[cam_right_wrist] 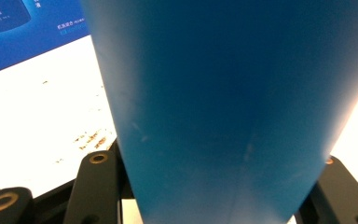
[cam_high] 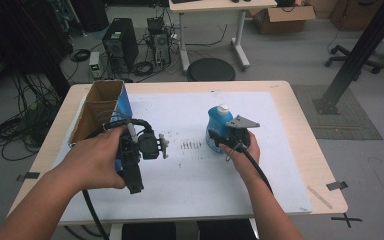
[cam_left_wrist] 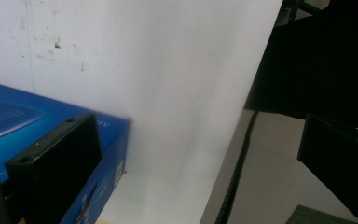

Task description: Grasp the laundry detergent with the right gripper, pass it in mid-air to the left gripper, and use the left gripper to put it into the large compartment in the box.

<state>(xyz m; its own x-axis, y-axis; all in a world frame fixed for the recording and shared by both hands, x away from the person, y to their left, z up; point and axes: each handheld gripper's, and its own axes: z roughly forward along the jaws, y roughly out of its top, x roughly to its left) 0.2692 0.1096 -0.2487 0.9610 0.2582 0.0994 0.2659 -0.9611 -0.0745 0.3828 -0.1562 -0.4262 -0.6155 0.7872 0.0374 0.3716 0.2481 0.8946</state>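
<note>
A blue bottle [cam_high: 216, 127] with a white cap stands upright on the white mat [cam_high: 190, 185], right of centre. My right gripper [cam_high: 227, 140] is shut on its lower body from the near side. In the right gripper view the bottle [cam_right_wrist: 223, 107] sits between the two black jaws, pressed against both. My left gripper [cam_high: 150, 145] hangs over the mat's left part, beside a blue cardboard box [cam_high: 122, 107]. In the left gripper view its jaws stand wide apart and open with bare mat between them, and the box [cam_left_wrist: 37, 126] lies just behind the left jaw.
The open brown-lined box [cam_high: 97, 107] stands at the table's left edge. Small dark marks [cam_high: 190, 146] dot the mat between the grippers. The mat's edge and the floor [cam_left_wrist: 279, 186] lie close beyond my left gripper. Computers, cables and a stool sit behind the table.
</note>
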